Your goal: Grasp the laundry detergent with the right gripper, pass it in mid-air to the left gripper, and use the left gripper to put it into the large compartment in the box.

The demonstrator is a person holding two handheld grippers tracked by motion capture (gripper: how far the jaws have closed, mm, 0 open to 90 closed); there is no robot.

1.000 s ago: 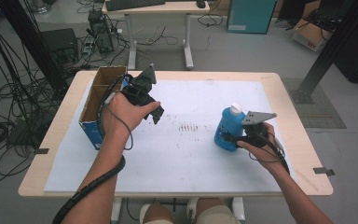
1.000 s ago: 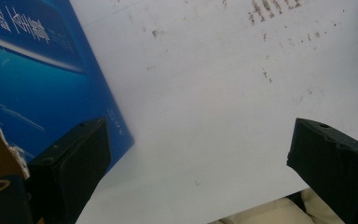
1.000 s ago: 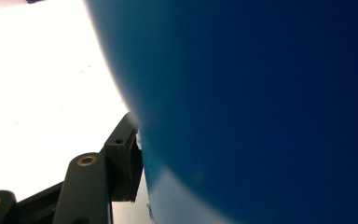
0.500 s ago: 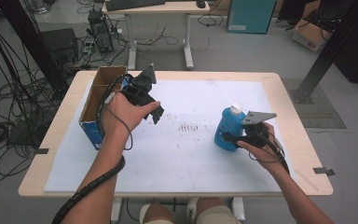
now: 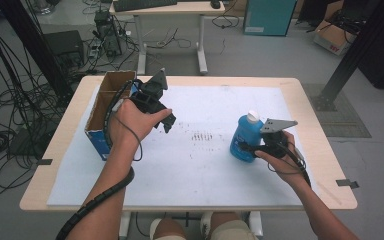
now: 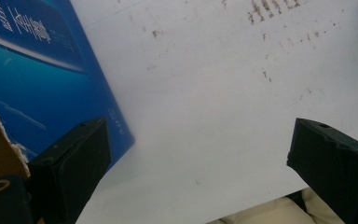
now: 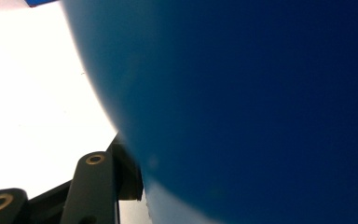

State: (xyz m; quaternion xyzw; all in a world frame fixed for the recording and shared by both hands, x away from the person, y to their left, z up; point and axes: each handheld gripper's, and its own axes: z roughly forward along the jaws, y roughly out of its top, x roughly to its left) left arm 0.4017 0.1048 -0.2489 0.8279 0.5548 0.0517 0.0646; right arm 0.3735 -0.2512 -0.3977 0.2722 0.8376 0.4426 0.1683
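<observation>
Nothing shifts on the table except the right gripper (image 5: 243, 147), whose jaws have just been closing and now clamp the upright blue bottle (image 5: 244, 136) at centre-right. Farther left, the left gripper (image 5: 169, 122) hovers wide, empty, beside the cardboard box (image 5: 96, 114).
</observation>
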